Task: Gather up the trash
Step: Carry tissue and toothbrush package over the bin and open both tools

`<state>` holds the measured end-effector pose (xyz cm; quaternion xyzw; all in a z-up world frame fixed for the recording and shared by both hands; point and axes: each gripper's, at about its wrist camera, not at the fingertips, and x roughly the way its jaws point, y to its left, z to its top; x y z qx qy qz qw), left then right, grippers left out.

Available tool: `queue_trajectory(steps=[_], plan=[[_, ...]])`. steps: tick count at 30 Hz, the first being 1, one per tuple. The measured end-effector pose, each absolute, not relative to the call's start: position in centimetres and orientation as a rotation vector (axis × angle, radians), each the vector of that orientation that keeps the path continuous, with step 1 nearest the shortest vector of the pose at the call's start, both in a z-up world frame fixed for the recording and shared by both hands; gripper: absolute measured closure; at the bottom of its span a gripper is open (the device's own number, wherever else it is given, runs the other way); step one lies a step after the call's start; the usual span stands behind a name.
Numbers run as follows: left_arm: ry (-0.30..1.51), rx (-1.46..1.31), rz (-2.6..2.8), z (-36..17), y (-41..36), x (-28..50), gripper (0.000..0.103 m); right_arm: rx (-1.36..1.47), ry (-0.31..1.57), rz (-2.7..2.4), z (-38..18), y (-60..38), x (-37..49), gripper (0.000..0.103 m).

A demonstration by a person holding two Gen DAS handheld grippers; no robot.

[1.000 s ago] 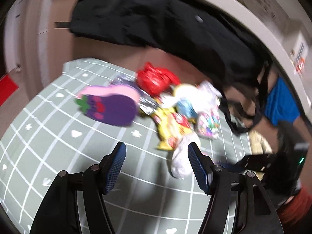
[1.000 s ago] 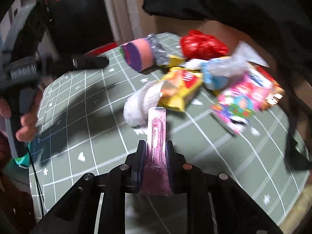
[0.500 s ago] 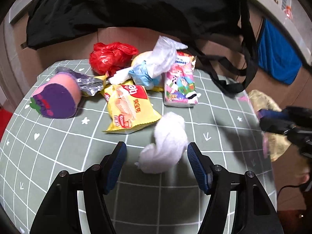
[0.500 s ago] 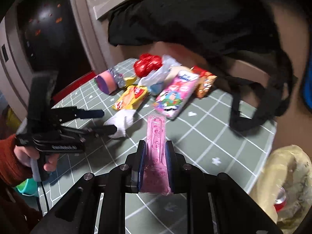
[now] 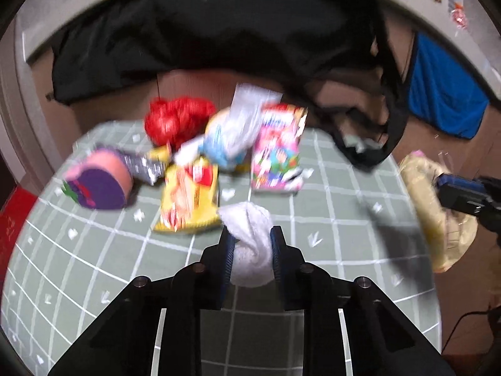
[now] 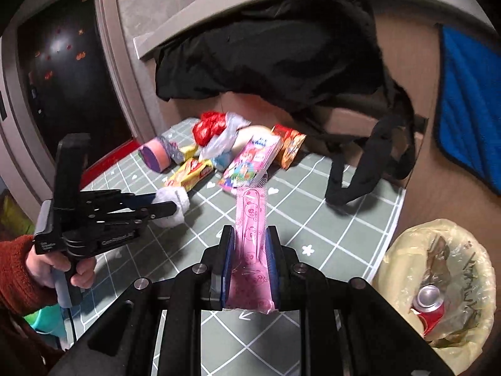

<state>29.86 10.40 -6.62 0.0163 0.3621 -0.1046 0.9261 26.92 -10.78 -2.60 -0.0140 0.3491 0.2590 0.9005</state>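
I see the white crumpled tissue pinched in my left hand-held gripper over the table, with the yellow snack bag just beyond it. My right hand-held gripper clamps a pink wrapper near the table's edge, beside the yellow-lined trash bin holding a red can.

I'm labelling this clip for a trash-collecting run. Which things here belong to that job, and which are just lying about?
Part of the job:
- white tissue wad in the left gripper
- pink wrapper in the right gripper
- yellow snack packet
- red plastic bag
- lined trash bin

Just lying about:
- black bag
- blue cloth
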Motion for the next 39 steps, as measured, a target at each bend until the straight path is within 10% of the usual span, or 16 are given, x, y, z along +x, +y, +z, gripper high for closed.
queue_trajectory(steps=[16, 39], plan=[[0.382, -0.035, -0.308, 8.5, 3.6, 22.5, 0.080, 0.000, 0.415, 0.434, 8.3, -17.3, 21.7, 0.085], [0.363, -0.021, -0.527, 6.5, -11.7, 24.3, 0.080, 0.099, 0.368, 0.159, 8.1, -30.8, 19.1, 0.085]])
